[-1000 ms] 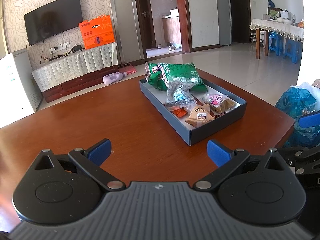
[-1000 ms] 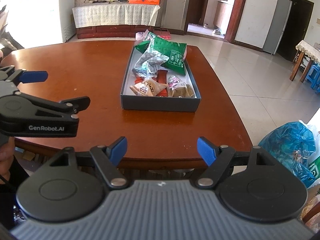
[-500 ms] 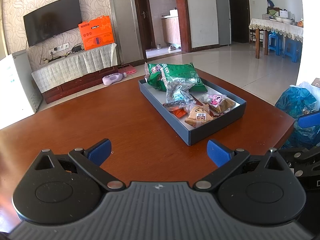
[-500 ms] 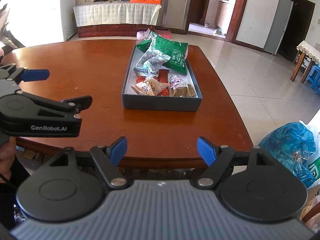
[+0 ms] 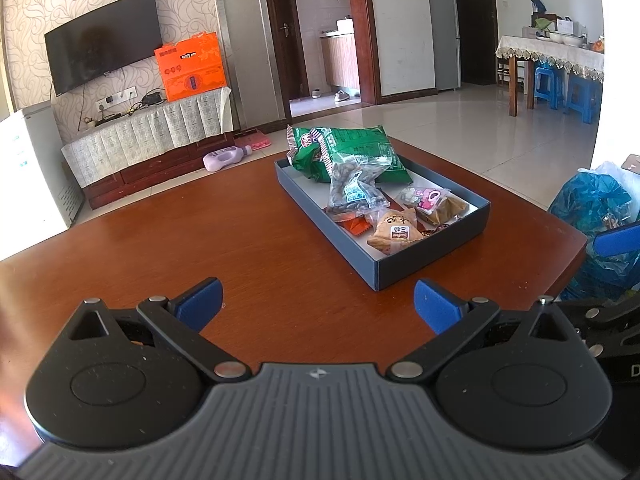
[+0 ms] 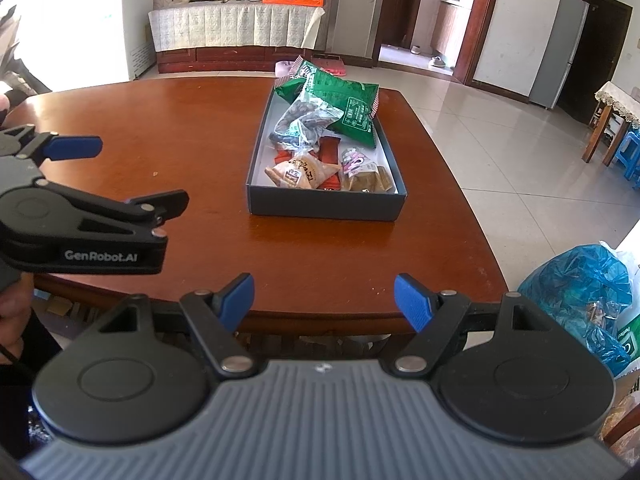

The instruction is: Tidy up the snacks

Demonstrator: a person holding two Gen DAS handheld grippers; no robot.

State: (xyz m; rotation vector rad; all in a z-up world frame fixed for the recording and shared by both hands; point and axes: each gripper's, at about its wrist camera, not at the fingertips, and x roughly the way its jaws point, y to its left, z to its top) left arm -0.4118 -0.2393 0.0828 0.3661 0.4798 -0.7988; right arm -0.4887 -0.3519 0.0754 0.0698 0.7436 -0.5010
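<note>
Both hand-held grippers, left [image 5: 316,304] and right [image 6: 324,300], released, empty. Risk: crushing snacks [image 6: 320,140] heaped in box [image 6: 326,204].

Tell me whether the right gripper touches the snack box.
Apart. The right wrist view shows the open right gripper short of the table edge, bare tabletop before the box.

Bright daylight is flooding both views. Glare is washing out the right edge of the left wrist view and reflecting off the floor tiles [image 5: 500,136] and the table [image 6: 168,120]. Fisheye distortion is bending door frames and walls at the edges. Focus is staying sharp, with no motion blur showing.
</note>
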